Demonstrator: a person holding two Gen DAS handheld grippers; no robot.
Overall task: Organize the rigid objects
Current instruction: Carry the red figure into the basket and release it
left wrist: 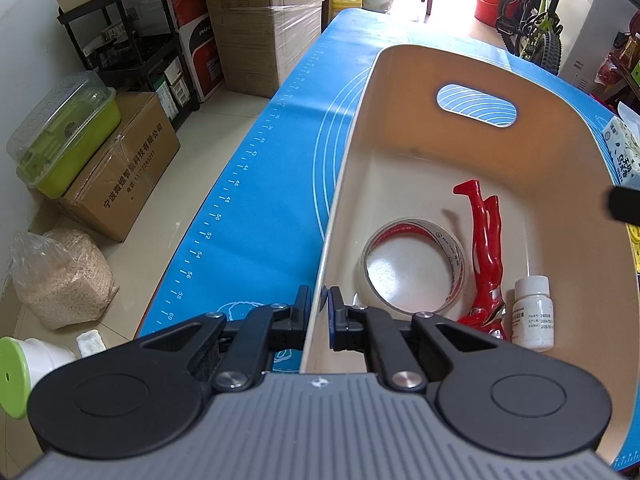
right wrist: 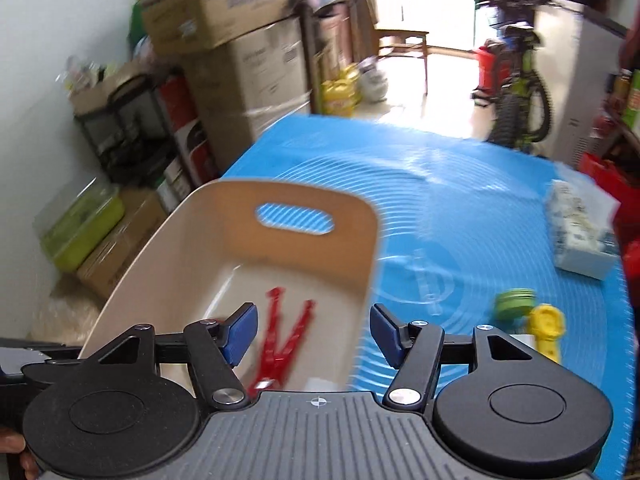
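Note:
A cream plastic bin with a handle slot stands on the blue mat. Inside lie a tape roll, a red toy figure and a white pill bottle. My left gripper is shut on the bin's near-left wall. My right gripper is open and empty above the bin's near right corner; the red figure shows below it. A green round object and a yellow toy lie on the mat to the right.
A tissue pack lies at the mat's right side, also in the left wrist view. Cardboard boxes, a black shelf and a green container stand on the floor left of the table. A bicycle stands at the back.

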